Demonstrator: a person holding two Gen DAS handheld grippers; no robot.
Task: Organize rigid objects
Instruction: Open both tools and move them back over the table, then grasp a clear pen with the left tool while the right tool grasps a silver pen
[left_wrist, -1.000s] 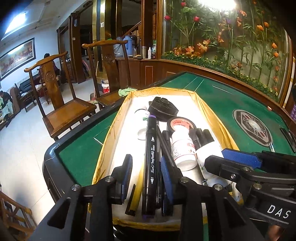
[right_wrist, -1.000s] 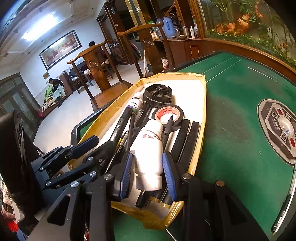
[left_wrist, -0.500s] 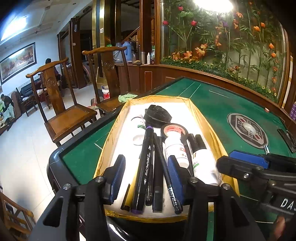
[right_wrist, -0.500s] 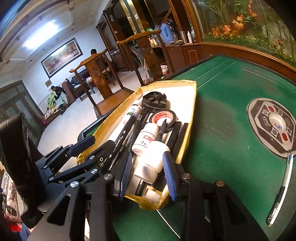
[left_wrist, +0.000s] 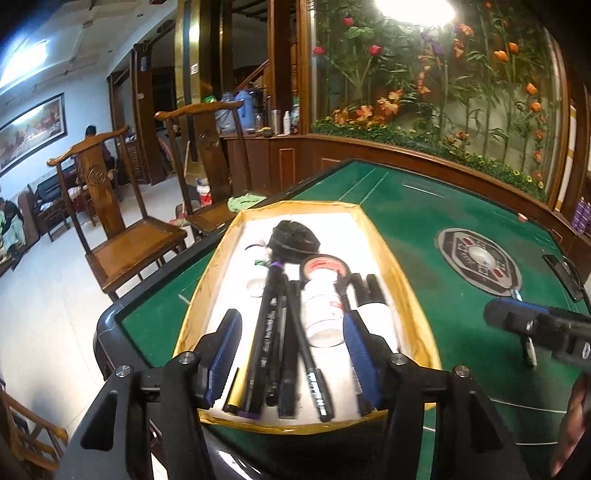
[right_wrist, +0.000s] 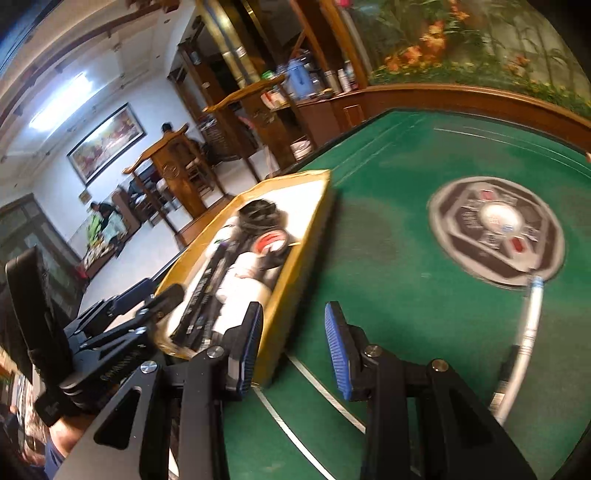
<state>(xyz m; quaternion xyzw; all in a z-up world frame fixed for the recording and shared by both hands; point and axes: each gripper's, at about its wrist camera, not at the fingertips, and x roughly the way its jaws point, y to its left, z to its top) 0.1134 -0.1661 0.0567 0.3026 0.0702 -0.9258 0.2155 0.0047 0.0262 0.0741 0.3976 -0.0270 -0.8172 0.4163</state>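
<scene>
While the left gripper gapes empty over the yellow tray, the right gripper hangs wide, empty; silver pen at three o'clock.

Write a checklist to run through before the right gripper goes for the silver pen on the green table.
1. Right gripper open and empty: ok.
2. Left gripper open above the tray, holding nothing: ok.
3. Silver pen lying on the table, outside the tray, nothing on top of it: ok.
4. Pen lined up between the right jaws: not ok; it lies off to their right.
5. Pen's near end clear of obstacles: cannot tell; blurred at the picture's edge.
</scene>
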